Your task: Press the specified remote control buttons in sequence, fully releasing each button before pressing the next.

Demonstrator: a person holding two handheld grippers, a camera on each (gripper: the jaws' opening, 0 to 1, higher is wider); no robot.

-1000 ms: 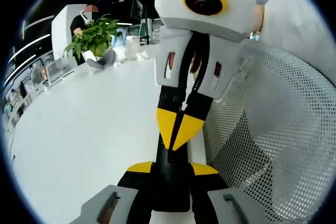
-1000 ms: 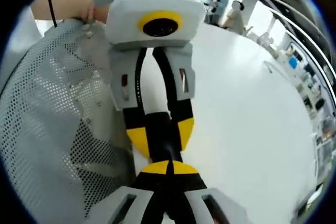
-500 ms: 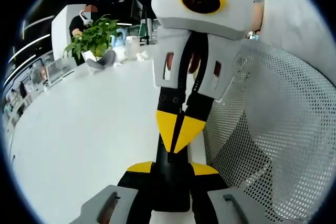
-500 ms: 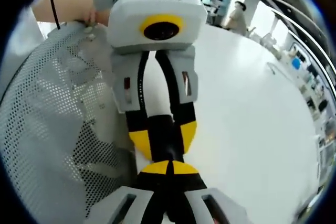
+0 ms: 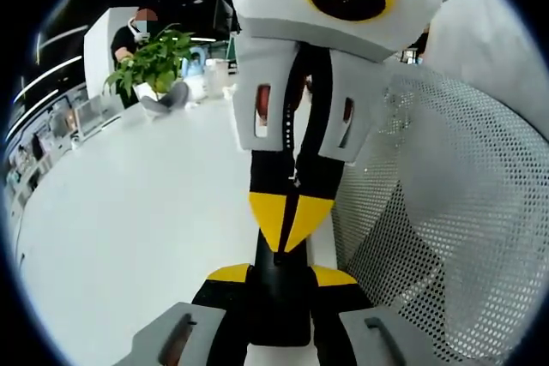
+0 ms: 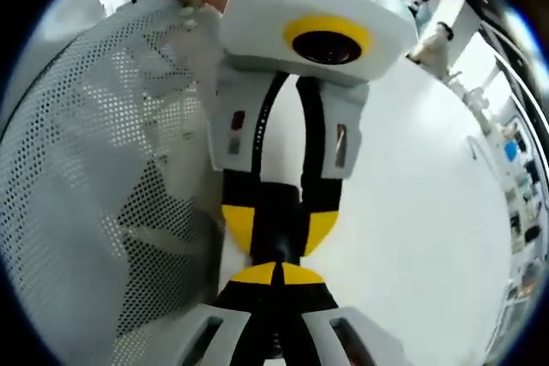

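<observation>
Left gripper view had my left gripper (image 5: 276, 273) clamped on the black remote (image 5: 279, 293), my right gripper's (image 5: 285, 227) closed tips bearing on it. Right gripper view showed my shut tips against the remote in those jaws; I judged I should lift fully off before the next button.

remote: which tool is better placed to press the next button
Right. The left tool is clamped around the remote, so it is busy holding it. The right tool, shut to a point, aims down at the remote's face, likely ready to press.
</observation>
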